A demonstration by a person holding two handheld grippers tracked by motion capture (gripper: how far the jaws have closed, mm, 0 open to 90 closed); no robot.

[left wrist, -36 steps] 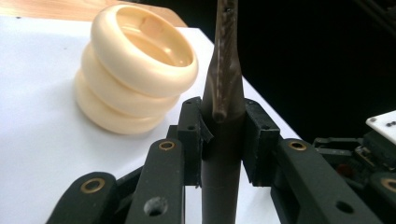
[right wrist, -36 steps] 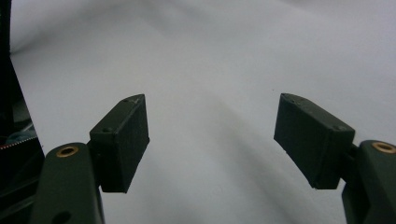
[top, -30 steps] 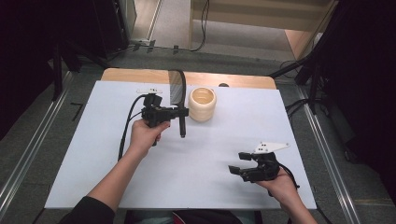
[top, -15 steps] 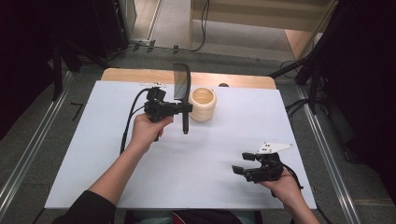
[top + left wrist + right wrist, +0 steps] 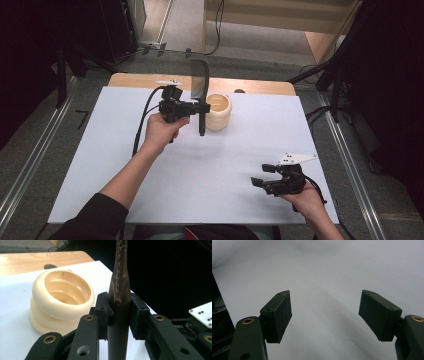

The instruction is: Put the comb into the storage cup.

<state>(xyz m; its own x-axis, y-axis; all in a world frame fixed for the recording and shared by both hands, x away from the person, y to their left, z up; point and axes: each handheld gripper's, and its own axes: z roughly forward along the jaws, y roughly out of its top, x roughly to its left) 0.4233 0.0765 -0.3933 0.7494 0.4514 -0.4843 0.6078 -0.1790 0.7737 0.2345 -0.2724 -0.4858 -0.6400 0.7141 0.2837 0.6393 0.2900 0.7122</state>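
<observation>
My left gripper (image 5: pixel 201 108) is shut on a dark brown spatula (image 5: pixel 200 82) and holds it upright above the table, blade at the top, handle end hanging down. In the left gripper view the pads (image 5: pixel 102 311) clamp the spatula's handle (image 5: pixel 119 322) from both sides. A cream ribbed cup (image 5: pixel 218 111) stands just right of the spatula; its open mouth is seen in the left gripper view (image 5: pixel 58 300), to the left of the jaws. My right gripper (image 5: pixel 261 175) rests low near the table's front right, open, with nothing between its pads (image 5: pixel 277 315).
A white sheet (image 5: pixel 100 165) covers the table, with a strip of bare wood (image 5: pixel 255 86) along the far edge. Dark stands and cables surround the table on the floor. A black cable (image 5: pixel 142 120) trails from the left gripper.
The left hand has lifted the spatula and carried it a little farther back and right, closer to the cup. The right hand has stayed put.
</observation>
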